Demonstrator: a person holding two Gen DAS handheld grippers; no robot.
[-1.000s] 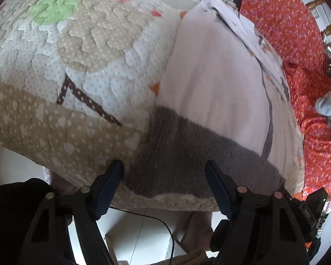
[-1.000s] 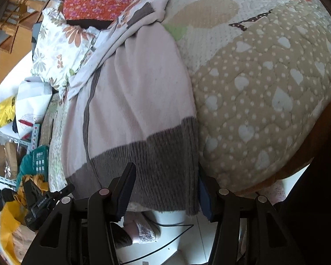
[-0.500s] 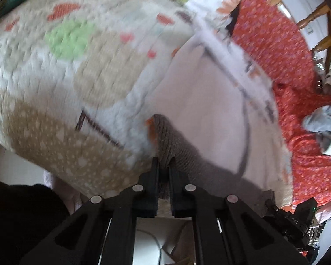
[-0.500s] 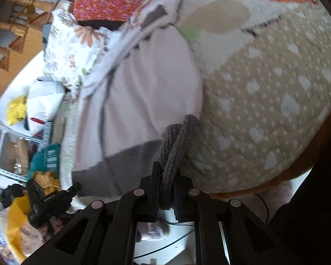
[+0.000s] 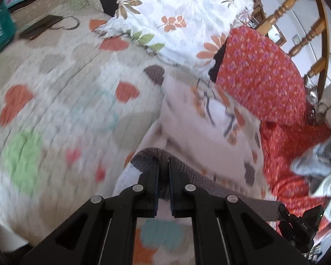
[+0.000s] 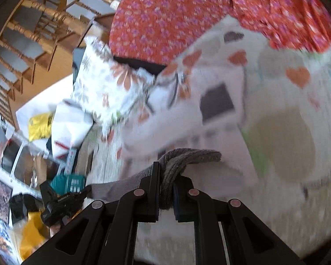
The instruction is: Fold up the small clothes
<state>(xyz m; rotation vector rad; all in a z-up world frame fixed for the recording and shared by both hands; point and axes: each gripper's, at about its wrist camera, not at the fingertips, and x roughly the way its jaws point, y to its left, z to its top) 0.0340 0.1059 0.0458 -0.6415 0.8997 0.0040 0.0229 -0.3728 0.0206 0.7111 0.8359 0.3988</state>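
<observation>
Lifted off the near edge of the heart-patterned quilted bed cover (image 5: 55,110) since a second ago, the grey ribbed hem of the pale pink knitted sweater (image 5: 152,156) is carried over its body. The hem is clamped between the fingers of the left gripper (image 5: 163,176) and bunched between those of the right gripper (image 6: 166,184).

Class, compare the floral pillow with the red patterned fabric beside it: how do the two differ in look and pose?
The floral pillow is white with large orange and grey leaf prints; the red patterned fabric is red-orange, densely dotted with small purple flowers. The pillow lies puffed on the quilt; the red fabric drapes in a mound by the wooden railing. Both carry flower prints.
</observation>
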